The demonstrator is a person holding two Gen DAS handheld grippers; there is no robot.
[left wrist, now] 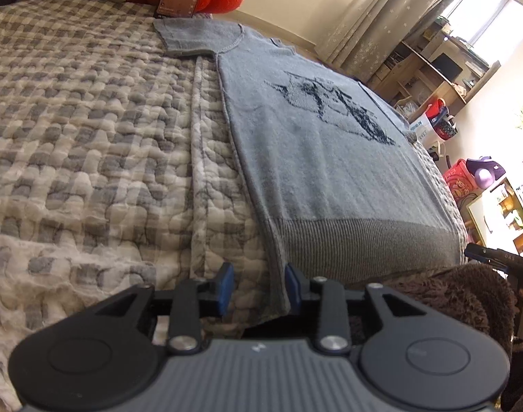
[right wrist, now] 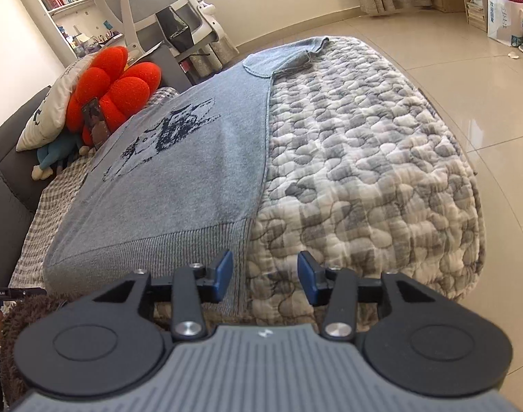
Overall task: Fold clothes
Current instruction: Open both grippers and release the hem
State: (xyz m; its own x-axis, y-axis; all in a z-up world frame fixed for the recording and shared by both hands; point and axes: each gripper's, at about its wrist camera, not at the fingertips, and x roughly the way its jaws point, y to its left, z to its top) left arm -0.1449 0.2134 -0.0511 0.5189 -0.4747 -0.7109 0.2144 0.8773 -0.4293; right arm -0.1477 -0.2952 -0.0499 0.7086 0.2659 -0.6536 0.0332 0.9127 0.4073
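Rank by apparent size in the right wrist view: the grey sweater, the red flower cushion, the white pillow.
1. grey sweater
2. red flower cushion
3. white pillow, partly hidden by the cushion, so this last place is unsure.

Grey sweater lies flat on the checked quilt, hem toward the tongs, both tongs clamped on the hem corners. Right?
Not clamped. The left tongs and right tongs both stand open at the hem of the sweater, as each wrist view shows. It does lie flat on the quilt.
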